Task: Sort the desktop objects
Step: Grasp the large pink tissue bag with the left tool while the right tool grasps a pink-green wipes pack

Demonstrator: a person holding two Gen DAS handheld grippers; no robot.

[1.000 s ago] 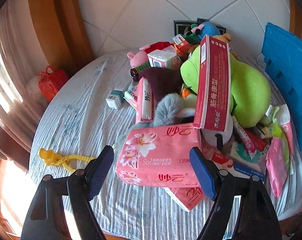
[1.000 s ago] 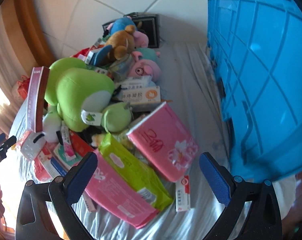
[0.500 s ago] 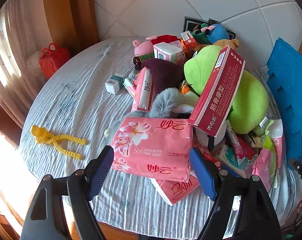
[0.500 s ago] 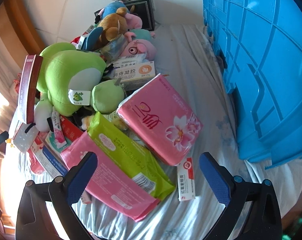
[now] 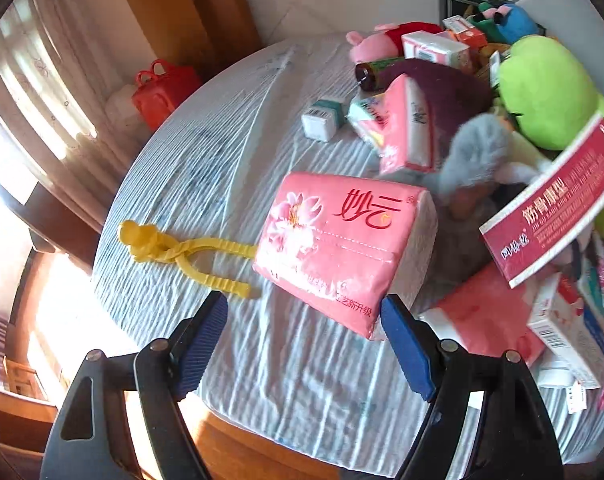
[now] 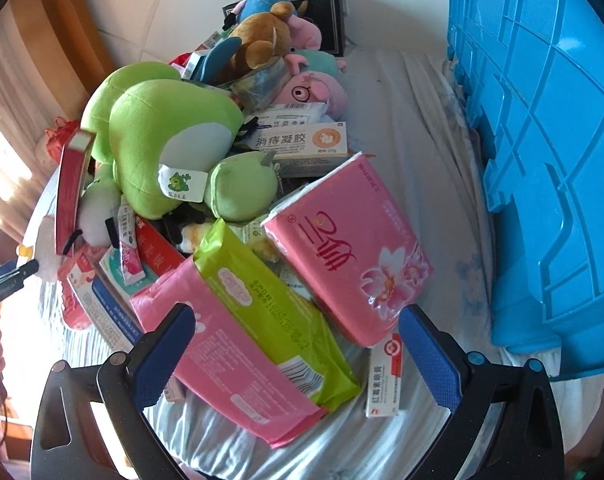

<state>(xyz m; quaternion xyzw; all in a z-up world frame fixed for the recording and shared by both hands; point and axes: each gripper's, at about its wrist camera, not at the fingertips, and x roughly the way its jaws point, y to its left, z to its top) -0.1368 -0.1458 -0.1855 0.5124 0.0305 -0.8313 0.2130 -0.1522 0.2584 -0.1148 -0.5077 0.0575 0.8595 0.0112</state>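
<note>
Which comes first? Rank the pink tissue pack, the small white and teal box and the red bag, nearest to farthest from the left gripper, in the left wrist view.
1. Pink tissue pack: just ahead of the open left gripper.
2. Small white and teal box: mid-table, beyond the pack.
3. Red bag: off the table's far left edge.

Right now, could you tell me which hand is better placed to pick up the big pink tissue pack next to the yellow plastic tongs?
Left. The left gripper is open just below the pink tissue pack. The right gripper faces the green wipes pack elsewhere in the pile.
</note>
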